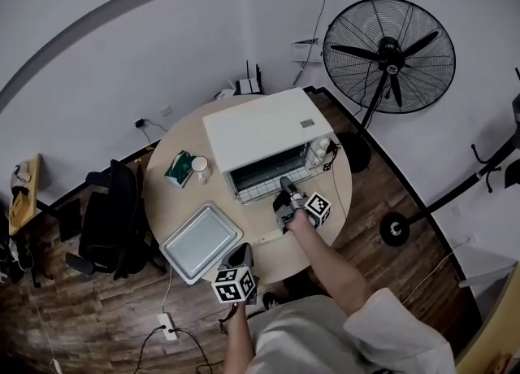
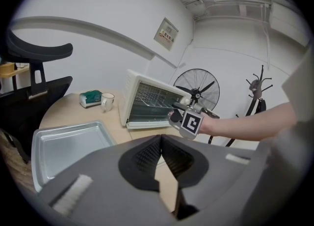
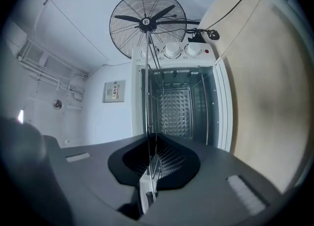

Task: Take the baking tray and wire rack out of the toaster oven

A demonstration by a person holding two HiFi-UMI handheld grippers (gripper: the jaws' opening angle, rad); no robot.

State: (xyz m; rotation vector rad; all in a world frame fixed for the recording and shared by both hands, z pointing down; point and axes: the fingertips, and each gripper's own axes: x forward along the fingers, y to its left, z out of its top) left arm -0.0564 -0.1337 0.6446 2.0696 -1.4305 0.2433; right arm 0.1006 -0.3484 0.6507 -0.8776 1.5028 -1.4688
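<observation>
The baking tray (image 1: 201, 242) is matt metal, the wire rack (image 1: 262, 192) shiny, the table (image 1: 175, 202) smooth wood.

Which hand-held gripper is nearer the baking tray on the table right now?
Left. The left hand-held gripper is at the baking tray's corner nearest the person. The right hand-held gripper is farther back at the toaster oven's mouth, shut on the wire rack.

- Cool, even indoor light fills the room; the white walls (image 1: 122, 55) glow, the wooden floor (image 1: 81, 315) falls dim.
- The baking tray (image 1: 201, 242) carries a pale sheen.
- Both gripper views (fisheye lenses) show black corners and bowed lines.
- The toaster oven (image 3: 176, 112) cavity sits shaded; the nearest foreground is blurred.
</observation>
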